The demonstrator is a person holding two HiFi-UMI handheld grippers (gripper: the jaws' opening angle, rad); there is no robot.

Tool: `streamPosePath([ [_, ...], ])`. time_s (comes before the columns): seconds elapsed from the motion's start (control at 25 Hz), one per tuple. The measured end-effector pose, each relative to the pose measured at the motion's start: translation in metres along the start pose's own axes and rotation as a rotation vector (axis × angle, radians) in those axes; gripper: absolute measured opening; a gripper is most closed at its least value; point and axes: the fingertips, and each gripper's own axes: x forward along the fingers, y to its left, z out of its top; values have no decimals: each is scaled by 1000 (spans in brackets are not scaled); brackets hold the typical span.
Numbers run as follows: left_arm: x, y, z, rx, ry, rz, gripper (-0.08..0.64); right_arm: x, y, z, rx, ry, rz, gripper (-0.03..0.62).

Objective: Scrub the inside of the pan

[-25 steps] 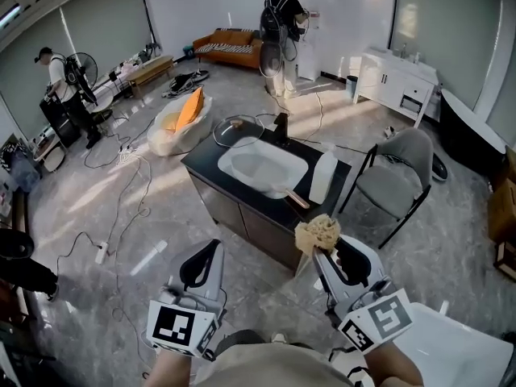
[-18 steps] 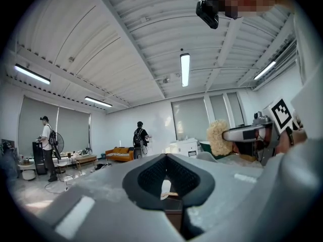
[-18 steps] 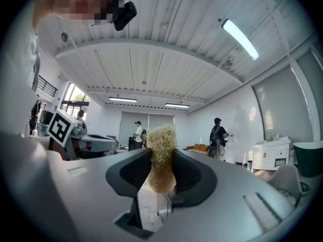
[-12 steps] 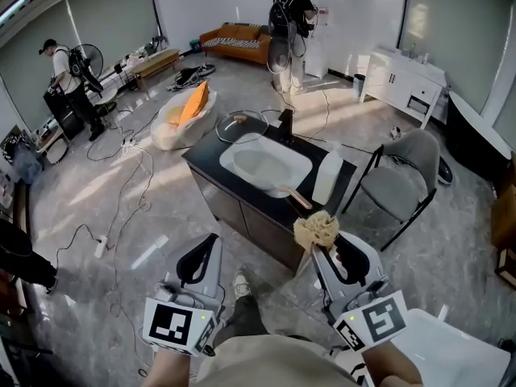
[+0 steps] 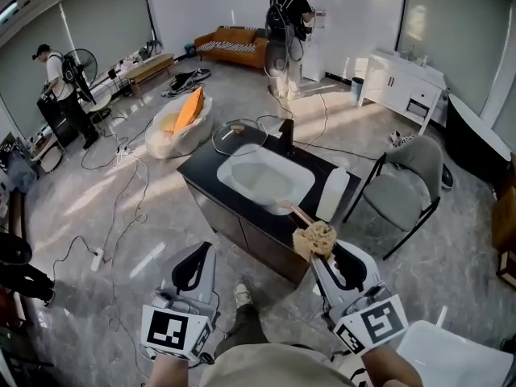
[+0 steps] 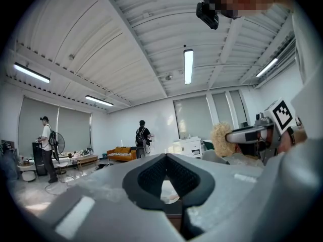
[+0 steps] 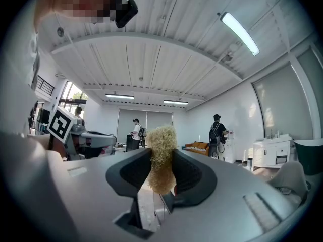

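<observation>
Head view: scrubbing is not started. The pan is judged to lie in the sink mid-worktop. Only its wooden handle is made out, with the long axis aimed at the near right corner. The left gripper and right gripper are held well short of it.

Left gripper view: jaws are clenched with nothing between them.

Right gripper view: jaws are clamped on the scrubber. All scrubbing is left.

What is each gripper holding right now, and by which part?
The right gripper is clamped on a fibrous scrubber by its lower half, and the upper part sticks out past the jaws. The left gripper is shut on nothing.
</observation>
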Motion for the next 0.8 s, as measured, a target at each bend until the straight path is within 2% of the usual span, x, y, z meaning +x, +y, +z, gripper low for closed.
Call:
streamPosePath([
  [0.36,67,71,-20,-27,28,-18,2,96,-19,-9,9,48,-1,132],
  [0.8,185,176,-29,-49,67,-87,2,249,-51,-11,24,116,-35,130],
])
